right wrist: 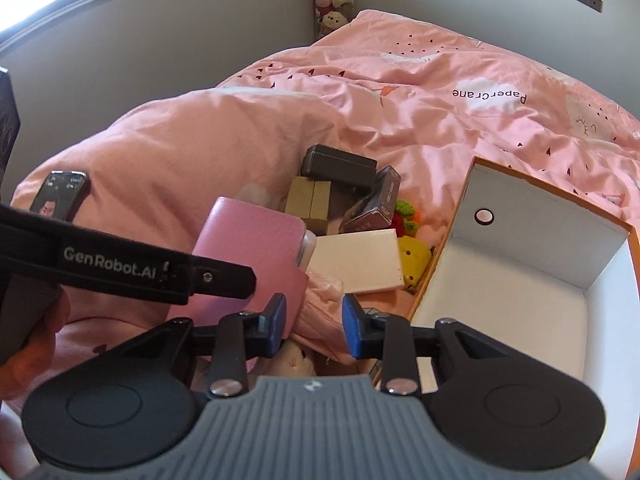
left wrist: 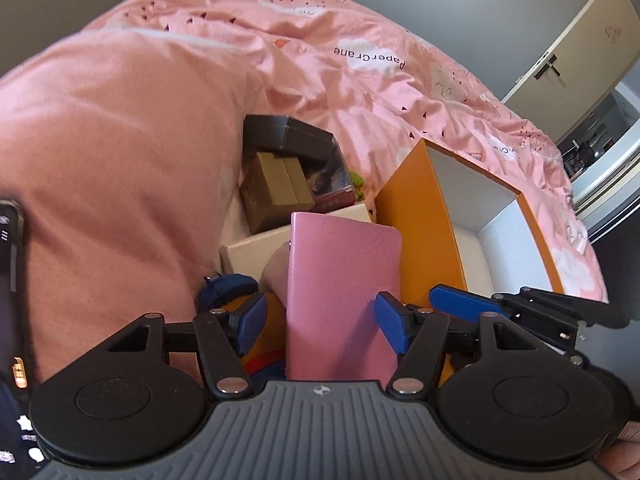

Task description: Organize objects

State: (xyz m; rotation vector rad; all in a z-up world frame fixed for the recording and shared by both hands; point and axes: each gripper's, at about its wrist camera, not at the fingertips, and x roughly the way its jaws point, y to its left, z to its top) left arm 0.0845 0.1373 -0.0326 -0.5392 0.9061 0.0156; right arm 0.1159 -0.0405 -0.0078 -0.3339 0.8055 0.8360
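**Pink wallet upright between the left tongs, orange box alongside**

Pink wallet (left wrist: 344,296): flat, soft-cornered, pebbled leather-like cover, standing on end directly ahead of the left tongs (left wrist: 322,322). Spread wide, blue pads (left wrist: 252,322) on either side of the wallet with a visible gap on the left side; contact on the right side impossible to tell. Not clamped, by the look of it.

Just right of the left tongs: orange box (left wrist: 420,236), open, white inside. Beyond the wallet: white flat box (left wrist: 256,248), brown cardboard box (left wrist: 272,196), black case (left wrist: 288,136) stacked on top, dark printed carton (left wrist: 336,184) beside them. All lying on a bed (left wrist: 360,80) with pink cover, a bulky pink pillow (left wrist: 112,168) to the left.

Only in the left view: a blue and yellow soft toy (left wrist: 240,312) low down by the left pad, and the right tongs' blue fingers (left wrist: 460,304) coming in from the right, over the orange box's near wall.

Only in the right view: right tongs (right wrist: 314,328) half open, holding nothing, hovering over crumpled pink cloth; orange box (right wrist: 460,240) ahead and right with a round hole in its end wall; a yellow toy (right wrist: 416,260) and a red-and-green knitted item (right wrist: 406,216) wedged between white flat box (right wrist: 356,264) and orange box; pink wallet (right wrist: 252,248) ahead and left, showing a pale inner edge; the left tool's black arm crossing in front of it.
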